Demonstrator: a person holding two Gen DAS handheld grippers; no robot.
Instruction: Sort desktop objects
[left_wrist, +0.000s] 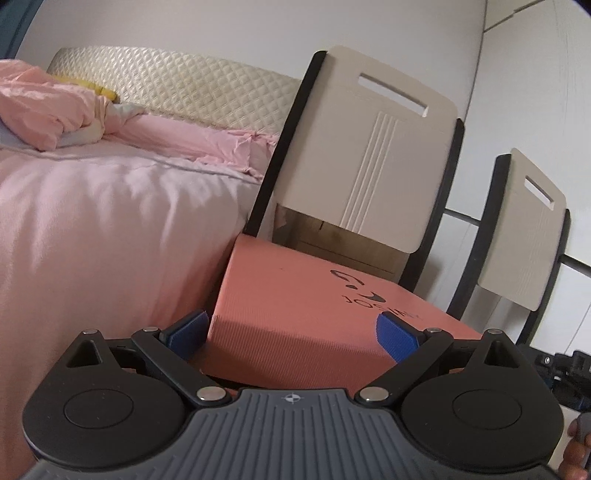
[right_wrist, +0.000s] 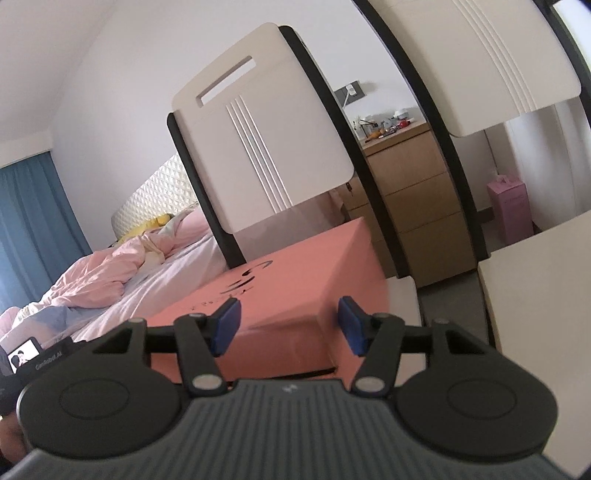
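Note:
A salmon-pink box (left_wrist: 295, 295) with dark lettering on its lid sits in front of a chair back; it also shows in the right wrist view (right_wrist: 295, 280). My left gripper (left_wrist: 293, 334) is open, its blue pads either side of the box's near corner, the left pad (left_wrist: 188, 332) apart from the box side. My right gripper (right_wrist: 290, 326) is open, its pads straddling the box's near edge just above the lid, gripping nothing.
A bed with pink bedding (left_wrist: 110, 221) lies to the left. Two cream chair backs with black frames (left_wrist: 373, 155) (left_wrist: 532, 229) stand behind the box. A wooden drawer unit (right_wrist: 413, 199) and a pink carton (right_wrist: 509, 206) stand further back. White seat surfaces (right_wrist: 535, 280) lie to the right.

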